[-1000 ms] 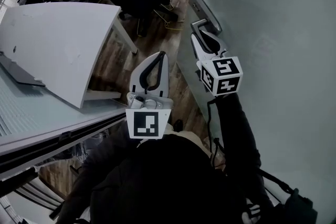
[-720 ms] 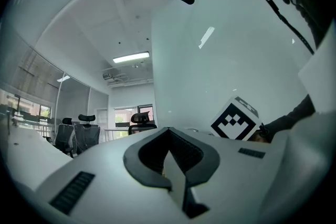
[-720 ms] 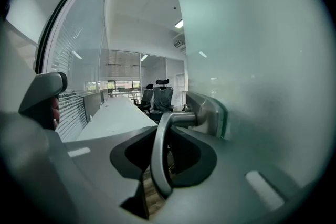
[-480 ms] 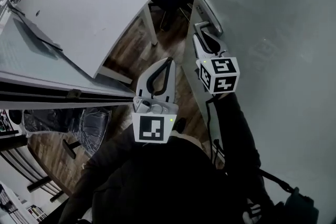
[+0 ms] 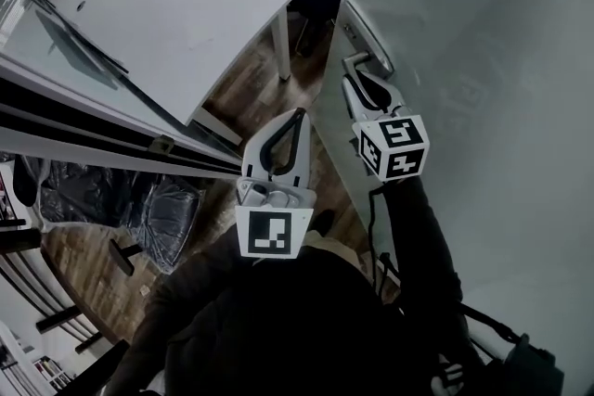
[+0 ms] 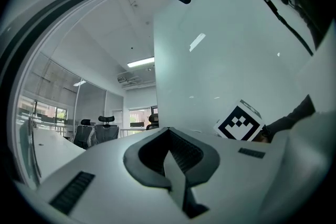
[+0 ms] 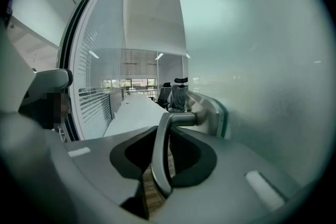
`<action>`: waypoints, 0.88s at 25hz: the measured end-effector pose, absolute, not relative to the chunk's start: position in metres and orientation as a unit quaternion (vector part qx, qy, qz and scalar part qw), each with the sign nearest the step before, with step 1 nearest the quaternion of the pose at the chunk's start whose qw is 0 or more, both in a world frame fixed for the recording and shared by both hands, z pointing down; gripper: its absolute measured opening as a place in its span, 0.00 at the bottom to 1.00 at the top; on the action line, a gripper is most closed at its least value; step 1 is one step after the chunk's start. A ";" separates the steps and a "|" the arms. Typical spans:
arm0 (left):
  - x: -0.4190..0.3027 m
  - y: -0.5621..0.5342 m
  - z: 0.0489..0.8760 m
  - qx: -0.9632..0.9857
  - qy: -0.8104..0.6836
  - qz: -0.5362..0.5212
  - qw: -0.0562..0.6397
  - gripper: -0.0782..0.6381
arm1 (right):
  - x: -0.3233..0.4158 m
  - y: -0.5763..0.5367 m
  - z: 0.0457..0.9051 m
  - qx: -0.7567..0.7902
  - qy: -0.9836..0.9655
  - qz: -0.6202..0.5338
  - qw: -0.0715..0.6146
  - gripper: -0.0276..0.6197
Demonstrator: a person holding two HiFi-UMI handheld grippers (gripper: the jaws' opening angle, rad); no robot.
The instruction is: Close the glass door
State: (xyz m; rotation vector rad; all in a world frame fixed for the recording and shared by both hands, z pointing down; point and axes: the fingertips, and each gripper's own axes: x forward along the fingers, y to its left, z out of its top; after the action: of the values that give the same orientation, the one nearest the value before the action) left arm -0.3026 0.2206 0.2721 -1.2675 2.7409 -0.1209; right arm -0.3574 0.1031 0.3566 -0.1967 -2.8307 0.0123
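**White counter** (image 5: 176, 5), to my left in the head view: a flat top with a gently curved near edge, carried at its near corner on a white leg (image 5: 281, 51). Lying on the top are a long dark strip (image 5: 83, 34), set slantwise toward the far-left side, and a small dark speck (image 5: 81, 6) just beside it. I cannot tell what either one is.

**Wood-plank floor** (image 5: 232, 102), beneath and beside the counter. Standing on it are dark office chairs (image 7: 177, 93) past the counter's far end. Below my left side stand dark shapes under plastic film (image 5: 162, 204), one of them over a star-shaped base (image 5: 125, 257).
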 end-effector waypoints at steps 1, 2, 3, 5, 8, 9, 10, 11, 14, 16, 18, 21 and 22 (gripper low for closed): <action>-0.300 0.232 0.272 -0.423 0.903 -0.042 0.061 0.10 | -0.353 0.115 0.356 -0.074 -0.986 0.005 0.151 0.14; -0.296 0.244 0.271 -0.427 0.901 -0.044 0.062 0.10 | -0.348 0.128 0.356 -0.079 -0.985 0.005 0.151 0.14; -0.293 0.255 0.271 -0.431 0.899 -0.045 0.062 0.10 | -0.344 0.140 0.355 -0.084 -0.985 0.004 0.151 0.14; -0.289 0.274 0.271 -0.440 0.895 -0.045 0.064 0.10 | -0.338 0.161 0.354 -0.090 -0.984 0.002 0.153 0.14; -0.285 0.295 0.273 -0.456 0.886 -0.046 0.067 0.10 | -0.332 0.187 0.357 -0.097 -0.983 0.001 0.155 0.14; -0.283 0.304 0.275 -0.462 0.883 -0.047 0.067 0.10 | -0.330 0.197 0.358 -0.100 -0.983 0.002 0.155 0.14; -0.280 0.314 0.276 -0.468 0.880 -0.049 0.068 0.10 | -0.326 0.210 0.359 -0.104 -0.983 0.003 0.154 0.14; -0.276 0.326 0.278 -0.474 0.876 -0.051 0.068 0.10 | -0.321 0.223 0.360 -0.108 -0.982 0.004 0.154 0.14; -0.269 0.349 0.281 -0.484 0.871 -0.050 0.066 0.10 | -0.311 0.254 0.359 -0.119 -0.981 0.002 0.152 0.14; -0.271 0.348 0.282 -0.487 0.870 -0.052 0.062 0.10 | -0.312 0.259 0.358 -0.129 -0.980 0.001 0.153 0.14; -0.273 0.346 0.282 -0.488 0.869 -0.056 0.060 0.10 | -0.313 0.265 0.359 -0.140 -0.978 0.003 0.155 0.14; -0.268 0.348 0.284 -0.489 0.868 -0.056 0.064 0.10 | -0.307 0.281 0.364 -0.155 -0.976 0.004 0.155 0.14; -0.266 0.350 0.284 -0.488 0.869 -0.054 0.064 0.10 | -0.304 0.287 0.365 -0.159 -0.975 0.003 0.155 0.14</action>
State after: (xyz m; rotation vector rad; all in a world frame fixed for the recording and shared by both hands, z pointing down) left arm -0.2663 0.3496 0.2844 -1.4738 2.6223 -0.1635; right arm -0.3042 0.2870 0.3652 -0.4556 -2.7943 0.0088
